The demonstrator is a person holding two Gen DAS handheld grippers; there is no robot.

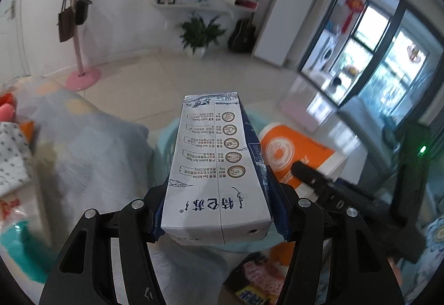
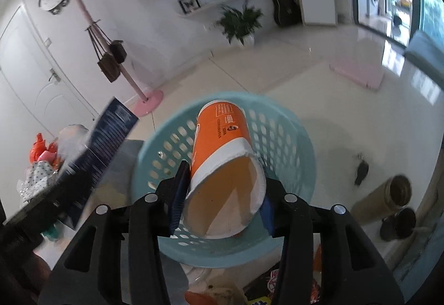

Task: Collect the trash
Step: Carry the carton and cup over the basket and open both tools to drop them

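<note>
- The left gripper [image 1: 219, 210] has its pads pressed on both long sides of a milk carton [image 1: 213, 160], gripped near its base so the length sticks out forward, ready to tip off.
- The right gripper [image 2: 222, 202] clamps an orange paper cup [image 2: 222, 149] at its open mouth, squashing the rim a little; the cup's bottom points ahead and down into the basket, which looks like the reason for that hold.
- Just under both loads sits the light-blue perforated basket [image 2: 288, 138]; in the right wrist view the cup hangs inside its rim, nearer the far wall, so a release should drop it in.
- In the left wrist view the carton hides most of the basket, with only a sliver of rim showing at its left; the carton looks to be over it, though I cannot tell how centred.
- Beneath the near rim lie snack wrappers [image 1: 258, 277], probably trash not yet collected.
- Beyond is tiled floor [image 2: 277, 75] and a pink coat stand [image 1: 82, 75].
</note>
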